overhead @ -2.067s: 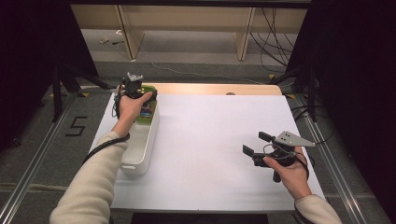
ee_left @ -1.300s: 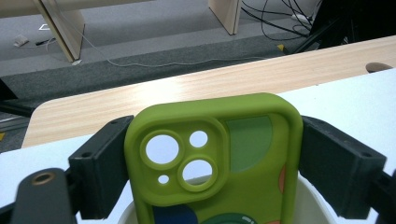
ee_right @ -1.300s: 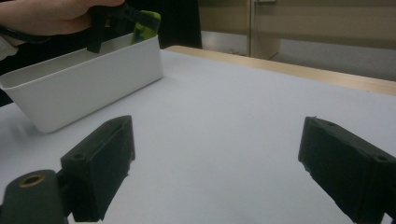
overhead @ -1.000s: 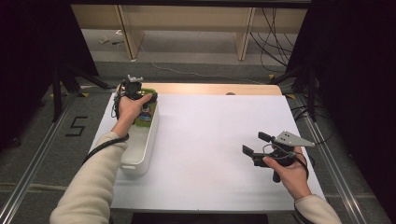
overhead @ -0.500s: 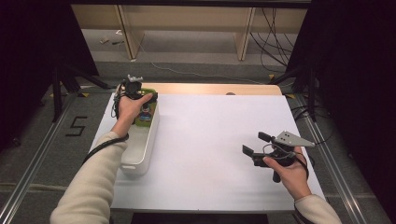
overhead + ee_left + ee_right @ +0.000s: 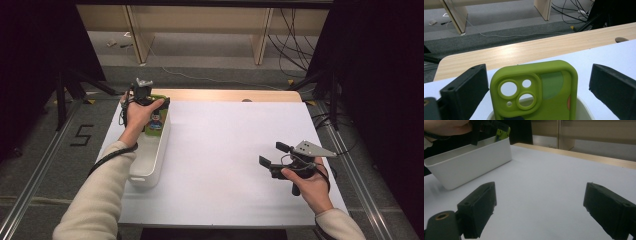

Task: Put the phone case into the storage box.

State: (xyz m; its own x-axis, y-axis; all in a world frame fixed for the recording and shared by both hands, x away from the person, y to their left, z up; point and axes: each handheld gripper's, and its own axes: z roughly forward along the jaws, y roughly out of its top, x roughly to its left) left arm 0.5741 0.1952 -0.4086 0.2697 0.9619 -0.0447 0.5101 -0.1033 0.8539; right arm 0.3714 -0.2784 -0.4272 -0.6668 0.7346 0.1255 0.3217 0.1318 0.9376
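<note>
Green phone case (image 6: 534,92) stands upright at the far end of the white bin (image 6: 150,155), between the wide-spread jaws of the left tool (image 6: 534,85), with a gap on each side, so neither jaw touches it. Its camera cutouts face that tool's camera. The right tool (image 6: 272,155) hovers well apart over the right part of the table (image 6: 225,150), jaws wide and holding nothing. White sheet covers the table, a wooden strip showing along the far edge. Beyond lie grey floor, cables (image 6: 290,30) and wooden legs.
</note>
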